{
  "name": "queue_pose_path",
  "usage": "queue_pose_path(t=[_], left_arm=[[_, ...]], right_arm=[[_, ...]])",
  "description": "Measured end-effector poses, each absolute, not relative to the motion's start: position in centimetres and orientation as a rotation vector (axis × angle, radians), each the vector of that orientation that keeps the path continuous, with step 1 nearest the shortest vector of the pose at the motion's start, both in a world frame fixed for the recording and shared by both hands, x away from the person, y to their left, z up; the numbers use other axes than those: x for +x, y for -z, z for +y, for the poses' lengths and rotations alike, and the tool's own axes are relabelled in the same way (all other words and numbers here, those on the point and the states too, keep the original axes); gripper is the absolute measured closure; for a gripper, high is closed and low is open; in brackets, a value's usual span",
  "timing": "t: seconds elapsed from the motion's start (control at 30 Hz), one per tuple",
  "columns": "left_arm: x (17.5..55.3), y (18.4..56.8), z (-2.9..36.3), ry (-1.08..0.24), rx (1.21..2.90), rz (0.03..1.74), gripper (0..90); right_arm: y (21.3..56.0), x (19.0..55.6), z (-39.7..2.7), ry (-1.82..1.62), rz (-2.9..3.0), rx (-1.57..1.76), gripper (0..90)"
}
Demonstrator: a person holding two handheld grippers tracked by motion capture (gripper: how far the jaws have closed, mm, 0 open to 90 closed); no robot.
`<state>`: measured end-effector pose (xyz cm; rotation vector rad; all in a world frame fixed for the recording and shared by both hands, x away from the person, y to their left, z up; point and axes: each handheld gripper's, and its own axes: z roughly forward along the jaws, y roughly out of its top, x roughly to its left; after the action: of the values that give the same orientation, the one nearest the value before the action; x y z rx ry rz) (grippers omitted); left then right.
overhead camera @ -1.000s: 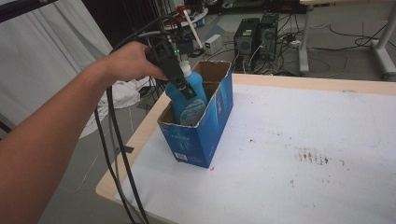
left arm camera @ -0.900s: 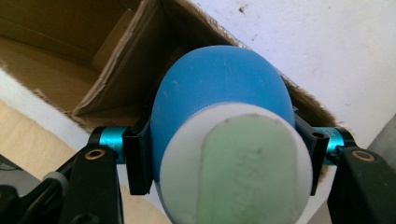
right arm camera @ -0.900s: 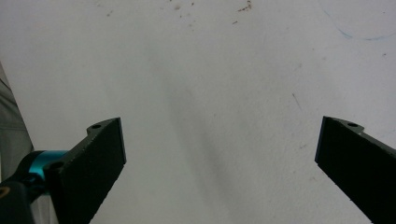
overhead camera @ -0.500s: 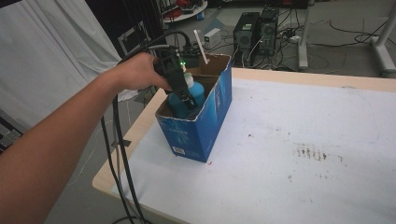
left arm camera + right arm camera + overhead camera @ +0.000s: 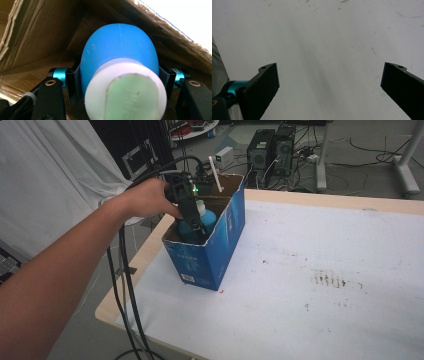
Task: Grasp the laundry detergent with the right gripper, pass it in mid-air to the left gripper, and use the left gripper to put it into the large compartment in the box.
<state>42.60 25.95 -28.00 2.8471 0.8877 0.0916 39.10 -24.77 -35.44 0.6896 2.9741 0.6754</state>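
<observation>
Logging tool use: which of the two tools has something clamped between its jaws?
The left tool, down inside the blue cardboard box, grips the blue bottle. The right tool stands open over the white table.

The table [image 5: 320,285] has a white top with some small dark stains and a light wooden edge. At the left hangs a white cloth [image 5: 55,175]. On the grey floor [image 5: 360,175] far behind stand two black computer towers [image 5: 272,150], many cables and the white legs of a stand [image 5: 407,162].
</observation>
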Motion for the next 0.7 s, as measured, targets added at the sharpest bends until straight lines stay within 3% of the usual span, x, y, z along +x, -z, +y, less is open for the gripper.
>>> queue_pose_path(t=[0.37, 0.7], left_arm=[[42.8, 28.0, 26.0, -0.113, 2.842, 0.878, 37.2], [42.5, 27.1, 26.7, -0.160, 2.783, 0.901, 25.7]], right_arm=[[35.6, 38.6, -24.7, -0.704, 2.972, 0.678, 0.9], [35.4, 38.4, -24.7, -0.718, 2.963, 0.670, 0.9]])
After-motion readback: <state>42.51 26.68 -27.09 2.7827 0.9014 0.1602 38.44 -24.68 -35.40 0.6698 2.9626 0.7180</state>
